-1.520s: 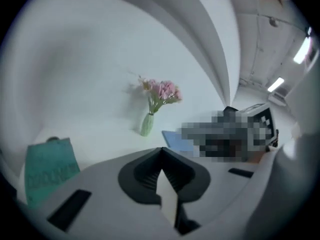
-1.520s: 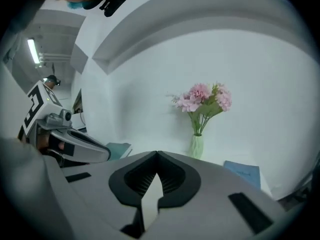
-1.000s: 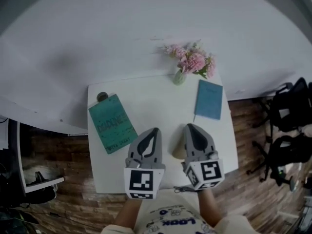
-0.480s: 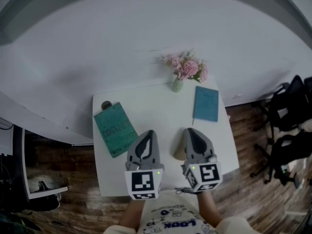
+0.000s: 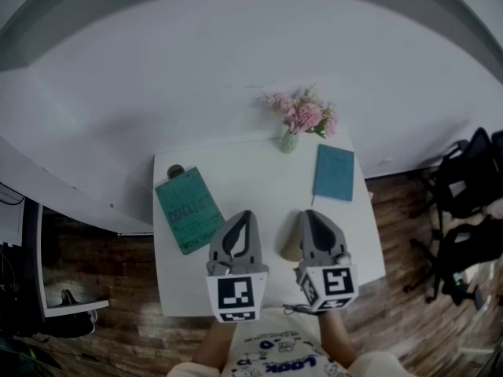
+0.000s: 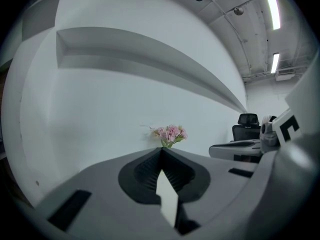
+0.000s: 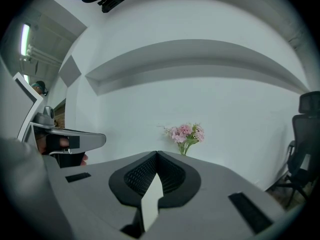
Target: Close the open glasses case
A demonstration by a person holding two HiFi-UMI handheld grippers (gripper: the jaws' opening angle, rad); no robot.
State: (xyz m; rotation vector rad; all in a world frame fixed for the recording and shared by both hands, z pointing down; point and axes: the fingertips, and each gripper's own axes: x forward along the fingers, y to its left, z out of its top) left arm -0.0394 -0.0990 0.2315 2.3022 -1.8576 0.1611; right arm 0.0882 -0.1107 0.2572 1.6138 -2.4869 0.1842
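Glasses case (image 5: 288, 246), as far as I could judge, was the pale tan shape on the tabletop between the two tongs. It lay touching or just beside the right tongs' left flank and was mostly hidden by it, so whether its lid stood up or lay shut could not be told. The white tabletop (image 5: 236, 171) spread ahead of and beneath both tongs. A green book (image 5: 189, 210) lay just left of and ahead of the left tongs (image 5: 244, 214), and a blue booklet (image 5: 334, 173) lay ahead and to the right of the right tongs (image 5: 307, 214). A vase of pink flowers (image 5: 301, 118) stood well ahead between them, and a small dark round thing (image 5: 174, 170) sat beyond the book's far corner. Both tongs were fully closed on nothing and pointed nearly level over the near edge. That fitted either tongs drawing up to an open case or tongs held clear of one already closed. The next move hinged on the lid, which no view showed. Against the earlier frames, both tongs had stayed shut and side by side, while the tabletop sat a little lower in the head view.
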